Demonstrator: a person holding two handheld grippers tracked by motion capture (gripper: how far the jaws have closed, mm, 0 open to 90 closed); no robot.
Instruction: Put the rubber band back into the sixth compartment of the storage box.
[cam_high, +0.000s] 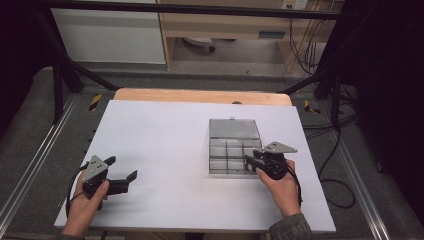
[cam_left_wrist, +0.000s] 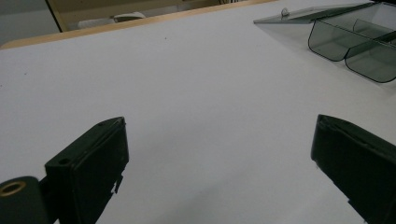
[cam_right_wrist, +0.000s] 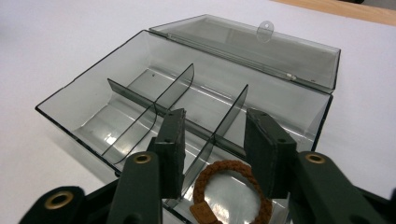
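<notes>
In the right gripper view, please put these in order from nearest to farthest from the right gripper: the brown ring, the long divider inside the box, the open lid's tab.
1. Brown ring: in the nearest compartment, right under the right gripper.
2. Long divider: across the middle of the box.
3. Lid's tab: at the far edge.

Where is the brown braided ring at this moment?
In the right gripper view, the brown braided ring lies inside the clear box, in its nearest compartment, just below the right gripper.
</notes>
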